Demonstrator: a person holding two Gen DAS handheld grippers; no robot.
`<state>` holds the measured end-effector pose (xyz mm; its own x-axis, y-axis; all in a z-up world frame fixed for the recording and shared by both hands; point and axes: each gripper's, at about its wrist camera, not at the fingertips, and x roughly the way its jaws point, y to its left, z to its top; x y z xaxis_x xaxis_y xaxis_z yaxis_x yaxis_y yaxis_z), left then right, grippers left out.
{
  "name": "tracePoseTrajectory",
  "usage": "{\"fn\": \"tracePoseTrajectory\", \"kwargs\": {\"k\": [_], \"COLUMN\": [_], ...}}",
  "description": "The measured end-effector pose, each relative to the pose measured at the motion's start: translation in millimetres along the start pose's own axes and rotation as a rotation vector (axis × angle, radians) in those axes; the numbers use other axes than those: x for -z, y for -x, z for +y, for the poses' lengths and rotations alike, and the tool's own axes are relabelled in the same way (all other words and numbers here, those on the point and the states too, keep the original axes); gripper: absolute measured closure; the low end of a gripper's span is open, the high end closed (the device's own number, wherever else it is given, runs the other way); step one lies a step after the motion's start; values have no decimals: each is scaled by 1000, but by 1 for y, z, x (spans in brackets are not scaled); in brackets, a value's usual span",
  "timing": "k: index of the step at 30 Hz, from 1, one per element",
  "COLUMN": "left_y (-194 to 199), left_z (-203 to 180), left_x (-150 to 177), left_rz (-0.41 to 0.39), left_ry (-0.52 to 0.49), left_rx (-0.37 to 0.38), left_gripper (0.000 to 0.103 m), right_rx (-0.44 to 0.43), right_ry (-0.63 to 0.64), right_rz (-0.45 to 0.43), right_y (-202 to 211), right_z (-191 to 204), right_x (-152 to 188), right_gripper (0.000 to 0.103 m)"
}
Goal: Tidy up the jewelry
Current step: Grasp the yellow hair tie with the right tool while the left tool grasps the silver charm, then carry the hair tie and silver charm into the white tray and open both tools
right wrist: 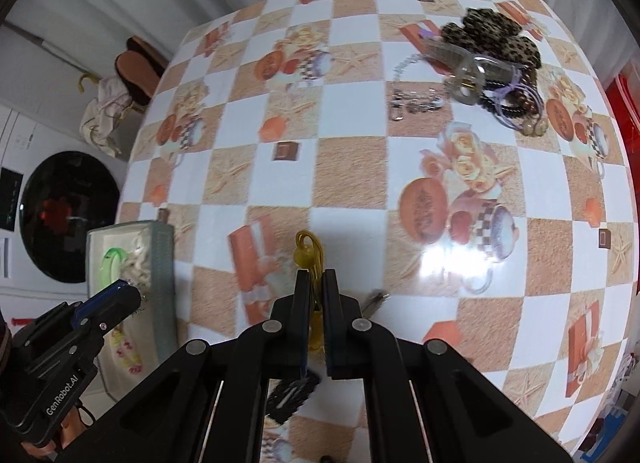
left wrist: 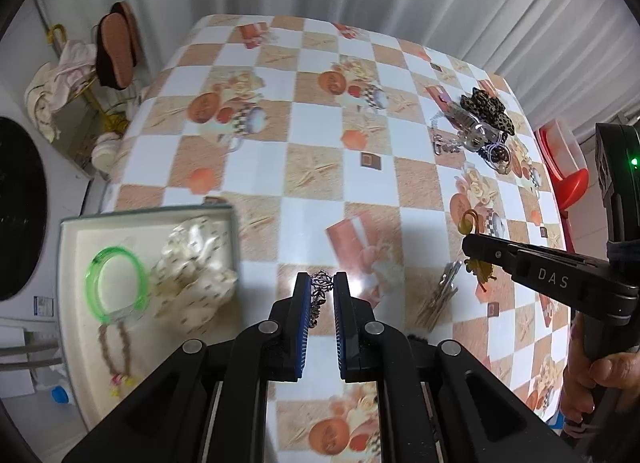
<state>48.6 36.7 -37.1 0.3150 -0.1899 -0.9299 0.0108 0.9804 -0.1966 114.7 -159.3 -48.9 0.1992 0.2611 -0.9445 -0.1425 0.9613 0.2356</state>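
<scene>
Silver filigree chain (left wrist: 321,290) sits pinched between the blue pads of the left gripper (left wrist: 322,283), clenched on it above the checkered tablecloth (left wrist: 320,135). Left wrist view: white tray (left wrist: 68,247) at lower left holds a green bangle (left wrist: 116,289), a cream scrunchie (left wrist: 196,275) and a beaded string (left wrist: 116,351); remaining jewelry pile (left wrist: 480,123) lies far right on the cloth, well apart from the tray. Right wrist view: right gripper (right wrist: 316,283) is clamped on a mustard-yellow hair tie (right wrist: 310,253), its loop and bead protruding above the fingertips. Leopard scrunchie (right wrist: 492,39) tops the pile at upper right; tray edge (right wrist: 162,283) at left.
</scene>
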Motion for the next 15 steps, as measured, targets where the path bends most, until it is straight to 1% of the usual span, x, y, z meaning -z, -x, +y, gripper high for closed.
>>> {"fn": "tracePoseTrajectory", "kwargs": {"k": [5,11,15], "left_y": [18,34,40], "left_z": [24,65,100], "left_x": [12,25,32], "left_rz": [-16,-37,-46], "left_ry": [23,88,133], "left_rx": [-13,-45,-80], "left_gripper": [87,87,87], "right_rx": [-21,-54,-76], "right_ry": [52,117,163], "right_rz": [13,30,49], "right_y": [4,2,-2], "right_z": [32,76,108], "right_x": [8,17,24], "right_gripper": [97,97,97]}}
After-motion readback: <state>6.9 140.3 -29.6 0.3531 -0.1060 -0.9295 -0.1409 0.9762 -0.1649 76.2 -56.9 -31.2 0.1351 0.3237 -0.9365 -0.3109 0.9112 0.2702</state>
